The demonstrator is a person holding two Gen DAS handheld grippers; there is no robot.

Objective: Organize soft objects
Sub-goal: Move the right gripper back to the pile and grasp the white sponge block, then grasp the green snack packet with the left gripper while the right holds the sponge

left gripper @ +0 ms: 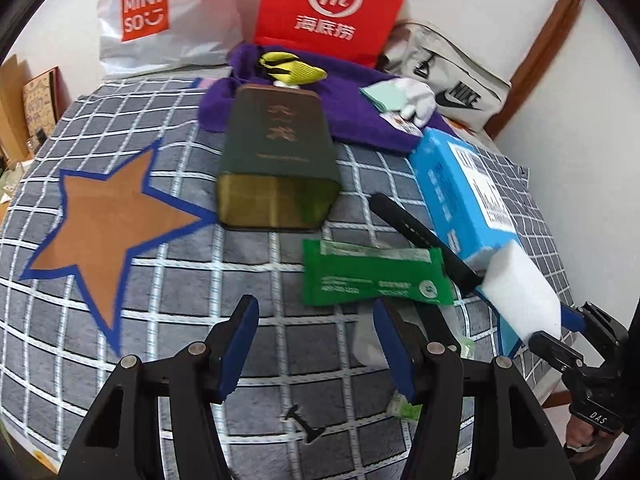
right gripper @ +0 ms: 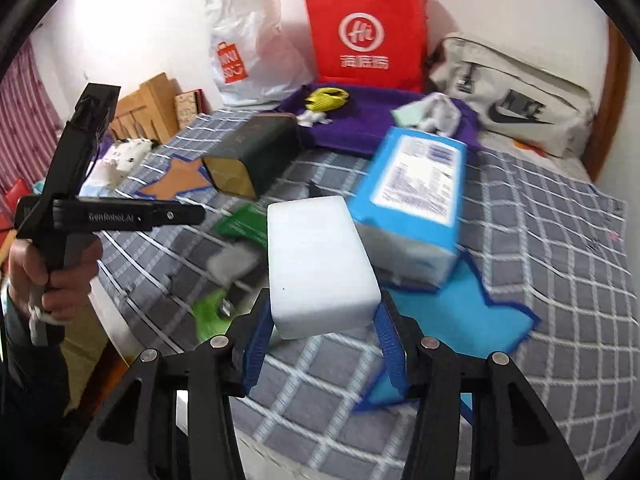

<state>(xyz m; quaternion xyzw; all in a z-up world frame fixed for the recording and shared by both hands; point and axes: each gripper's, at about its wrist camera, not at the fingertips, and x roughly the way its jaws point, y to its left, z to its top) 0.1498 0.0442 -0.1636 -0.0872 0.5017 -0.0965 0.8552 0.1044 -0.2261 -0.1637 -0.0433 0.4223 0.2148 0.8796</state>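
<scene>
Right tongs (right gripper: 324, 344) clamped on a white rectangular foam sponge block (right gripper: 320, 264), blue pads pressing its near end — block lifted clear of the grey bed cover with white grid lines (right gripper: 560, 280), raised over a blue star patch (right gripper: 460, 312) towards the cover's right side. Left tongs (left gripper: 316, 344) apart, nothing between the pads, hovering above the near edge of the bed. Just ahead of them, a flat green plastic packet (left gripper: 372, 276) lying on the cover. Beyond it, a dark green rectangular tin box (left gripper: 276, 168) on its side, open gold-lined end facing the near edge. To the left, an orange star patch with blue outline (left gripper: 108, 228). To the right, a blue cardboard box with a white label (left gripper: 460, 196), tilted. At the far edge — a purple towel (left gripper: 352, 108) with a yellow-and-black knitted glove (left gripper: 288, 66) on it, then a red paper bag (left gripper: 332, 8), a white plastic shopping bag (left gripper: 172, 20) and a beige fabric bag (left gripper: 452, 80) against the wall.
</scene>
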